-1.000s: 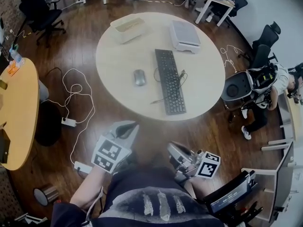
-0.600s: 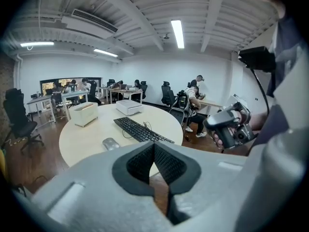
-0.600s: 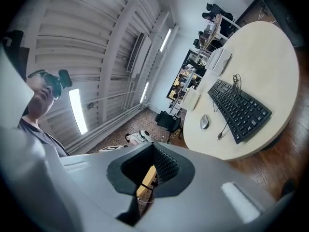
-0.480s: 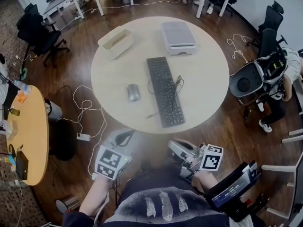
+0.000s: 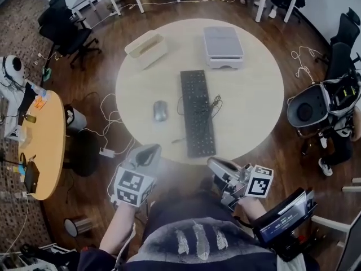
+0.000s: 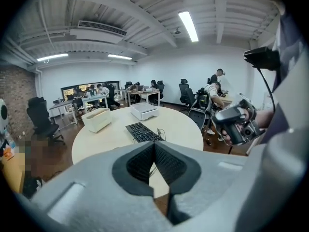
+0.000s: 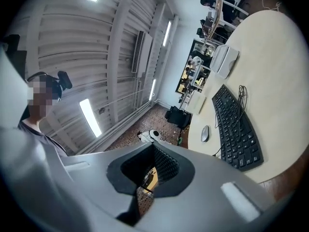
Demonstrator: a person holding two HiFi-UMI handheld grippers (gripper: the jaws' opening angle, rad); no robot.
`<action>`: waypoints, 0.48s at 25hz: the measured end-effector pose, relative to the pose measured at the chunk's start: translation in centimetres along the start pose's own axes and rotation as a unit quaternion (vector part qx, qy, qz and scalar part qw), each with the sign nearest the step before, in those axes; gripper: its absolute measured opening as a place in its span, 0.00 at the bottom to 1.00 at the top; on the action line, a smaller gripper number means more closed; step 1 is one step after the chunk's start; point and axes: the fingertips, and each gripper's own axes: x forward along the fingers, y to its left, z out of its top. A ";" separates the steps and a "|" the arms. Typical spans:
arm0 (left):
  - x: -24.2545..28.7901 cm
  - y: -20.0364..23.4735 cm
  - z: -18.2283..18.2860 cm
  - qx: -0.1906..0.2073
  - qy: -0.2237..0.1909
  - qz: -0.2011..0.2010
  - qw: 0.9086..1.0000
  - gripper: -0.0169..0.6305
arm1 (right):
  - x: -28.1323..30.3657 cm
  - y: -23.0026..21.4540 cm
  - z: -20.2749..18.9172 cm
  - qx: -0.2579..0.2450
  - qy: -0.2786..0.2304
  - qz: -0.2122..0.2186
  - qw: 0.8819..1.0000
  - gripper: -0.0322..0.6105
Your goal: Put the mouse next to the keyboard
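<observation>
A grey mouse (image 5: 161,110) lies on the round beige table (image 5: 254,95), a short way left of the black keyboard (image 5: 197,111). The keyboard's cable (image 5: 215,103) curls at its right side. Both grippers hang off the table's near edge, close to my body. My left gripper (image 5: 148,153) is shut and empty, below the mouse. My right gripper (image 5: 216,165) is shut and empty too, below the keyboard's near end. The right gripper view shows the mouse (image 7: 204,133) and the keyboard (image 7: 237,127) tilted; the left gripper view shows the keyboard (image 6: 141,132).
A cream bin (image 5: 146,48) and a grey printer-like box (image 5: 223,46) stand at the table's far side. Cables and a power strip (image 5: 106,151) lie on the wooden floor at left. Office chairs (image 5: 316,103) stand at right, a yellow table (image 5: 39,145) at left.
The whole view has shifted as I moved; the table now sits more to the right and nearer. Both grippers stay shut, carried along in front of my body.
</observation>
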 end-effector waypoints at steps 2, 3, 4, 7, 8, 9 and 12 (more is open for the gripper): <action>0.4 0.2 -0.1 -0.015 0.006 0.017 1.000 0.03 | -0.1 -0.3 0.8 -0.006 0.012 0.002 1.000 0.05; 0.6 0.3 -0.1 -0.020 0.009 0.024 0.999 0.03 | -0.1 -0.4 1.1 -0.009 0.017 0.003 1.000 0.05; 0.8 0.5 0.0 -0.024 0.010 0.029 0.999 0.03 | -0.1 -0.4 1.4 -0.011 0.021 0.004 1.000 0.05; 1.9 1.2 0.2 -0.035 0.006 0.040 0.999 0.03 | -0.1 -1.0 2.1 -0.014 0.028 0.000 1.000 0.05; 2.3 1.6 0.3 -0.040 0.004 0.043 0.998 0.03 | 0.0 -1.4 2.3 -0.014 0.030 -0.003 0.999 0.05; 2.7 1.9 0.3 -0.044 0.003 0.045 0.998 0.03 | 0.1 -1.7 2.4 -0.013 0.031 -0.006 0.999 0.05; 4.0 3.2 0.6 -0.048 -0.001 0.047 0.998 0.03 | 0.6 -2.5 2.8 -0.014 0.037 -0.016 0.999 0.05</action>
